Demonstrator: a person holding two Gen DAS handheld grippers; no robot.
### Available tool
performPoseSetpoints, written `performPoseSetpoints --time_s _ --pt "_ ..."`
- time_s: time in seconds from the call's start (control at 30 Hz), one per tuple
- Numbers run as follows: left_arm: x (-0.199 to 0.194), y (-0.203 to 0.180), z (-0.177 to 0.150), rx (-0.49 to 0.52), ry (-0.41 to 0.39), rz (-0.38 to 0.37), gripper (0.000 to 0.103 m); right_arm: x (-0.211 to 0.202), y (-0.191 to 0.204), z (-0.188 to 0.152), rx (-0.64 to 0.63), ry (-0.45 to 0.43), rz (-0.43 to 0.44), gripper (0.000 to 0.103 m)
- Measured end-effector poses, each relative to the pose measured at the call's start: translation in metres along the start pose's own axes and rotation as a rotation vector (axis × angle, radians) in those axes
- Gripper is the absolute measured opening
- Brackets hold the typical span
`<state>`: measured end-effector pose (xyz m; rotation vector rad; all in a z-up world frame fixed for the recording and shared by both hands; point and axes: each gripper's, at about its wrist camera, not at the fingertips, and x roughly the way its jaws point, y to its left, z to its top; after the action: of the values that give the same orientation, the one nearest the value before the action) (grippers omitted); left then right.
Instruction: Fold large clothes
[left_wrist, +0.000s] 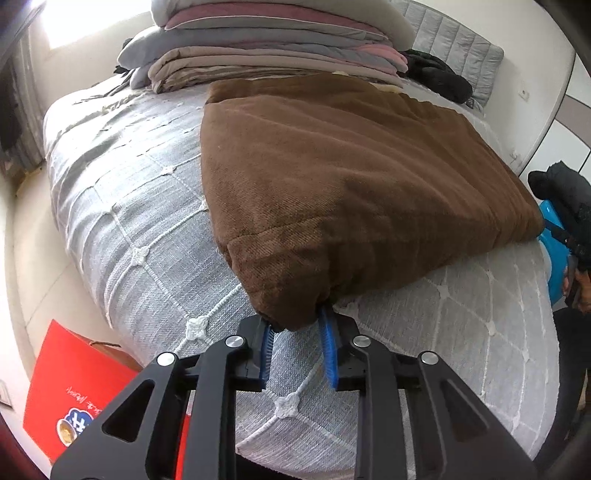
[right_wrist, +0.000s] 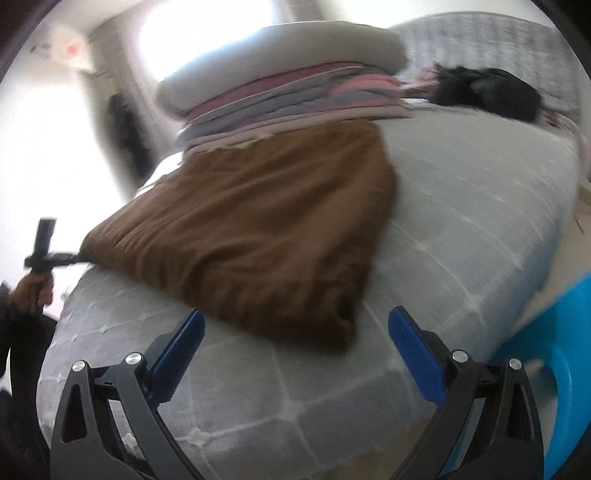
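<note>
**Pinching the corner of the brown blanket**

Gripping low at the bed's near edge, your left gripper (left_wrist: 295, 326) has the corner of the folded brown blanket (left_wrist: 351, 177) tucked between its blue ribbed pads (left_wrist: 328, 347). The jaws stand narrow, and the pads look to be pressing the bunched fabric from both sides, so the pinch reads as on, with the corner drawn to a point between them.

Your right gripper (right_wrist: 295, 332) hangs with its jaws spread wide, nothing between them, the blanket's other near corner just ahead of the blue fingers (right_wrist: 181, 343). That view is smeared with blur. Far left in it, your left hand (right_wrist: 35, 291) shows on the other tool's handle.

The blanket is thick and plush, a fuzzy ribbed pile, folded to a fat rough square lying across the bed (left_wrist: 129, 206). The bedcover is pale grey woven cloth, quilted in a grid of white cord with little knotted flowers at the crossings. Behind the blanket sits a stack of folded bedding (left_wrist: 273, 48) in grey, pink and beige, smooth and flat. Dark clothing (left_wrist: 439, 79) lies crumpled near the padded headboard.
</note>
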<state>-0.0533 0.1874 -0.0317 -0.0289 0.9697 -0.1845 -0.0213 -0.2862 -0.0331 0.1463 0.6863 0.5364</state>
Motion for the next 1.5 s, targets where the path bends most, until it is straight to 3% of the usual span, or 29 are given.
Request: performPoseSetpoints --time_s 0.23,0.27,0.3,0.33,0.4,0.53,0.63,0.73,0.77,0.83,0.93,1.0,1.07,1.27,1.33,1.4,1.5 --pt "0.004 0.003 0.001 -0.018 0.008 -0.004 0.023 0.033 0.006 0.015 -0.021 0.104 0.112 0.095" --pt "0.004 0.003 0.001 -0.019 0.008 -0.004 0.023 0.035 0.006 0.016 -0.024 0.113 0.108 0.090" --pt "0.005 0.003 0.002 -0.023 0.009 -0.004 0.023 0.034 0.005 0.016 -0.024 0.118 0.098 0.070" --pt "0.005 0.004 0.003 -0.025 0.010 -0.002 0.024 0.029 -0.001 0.016 -0.010 0.112 0.071 0.056" --pt "0.007 0.003 0.004 -0.027 0.015 0.008 0.024 0.015 -0.009 0.016 0.019 0.083 0.102 0.033" --pt "0.010 0.003 0.009 -0.017 0.013 0.051 0.026 0.002 0.013 0.018 -0.046 0.089 0.090 0.026" --pt "0.004 -0.003 0.016 0.047 -0.024 0.108 0.021 -0.017 0.035 0.031 -0.064 0.059 0.139 0.019" --pt "-0.002 -0.001 0.024 0.079 -0.039 0.139 0.020 -0.012 0.041 0.033 -0.145 0.121 0.059 0.017" --pt "-0.001 0.000 0.024 0.074 -0.034 0.132 0.019 -0.002 0.030 0.029 -0.123 0.165 0.023 0.017" --pt "0.000 -0.003 0.023 0.083 -0.016 0.124 0.019 0.009 0.010 0.018 -0.063 0.216 0.037 0.017" --pt "0.002 -0.001 0.010 0.102 0.033 0.081 0.023 0.005 0.019 0.011 -0.088 0.172 0.042 0.022" --pt "-0.002 0.005 0.005 0.083 0.026 0.054 0.025 0.007 0.027 0.015 -0.126 0.149 0.072 0.056" --pt "-0.007 0.011 0.007 0.053 -0.002 0.028 0.029 0.017 0.031 0.018 -0.154 0.170 0.097 0.073" --pt "0.000 0.014 0.010 0.033 -0.012 0.004 0.037 0.052 0.026 0.025 -0.102 0.240 0.130 0.075" --pt "0.003 0.013 0.011 0.042 -0.012 0.007 0.039 0.051 0.025 0.024 -0.094 0.240 0.115 0.070" --pt "0.005 0.016 0.013 0.039 -0.007 0.021 0.047 0.047 0.021 0.022 -0.075 0.235 0.096 0.054" --pt "0.002 0.022 0.016 0.014 -0.031 -0.018 0.047 0.043 0.014 0.018 -0.039 0.231 0.099 0.046"
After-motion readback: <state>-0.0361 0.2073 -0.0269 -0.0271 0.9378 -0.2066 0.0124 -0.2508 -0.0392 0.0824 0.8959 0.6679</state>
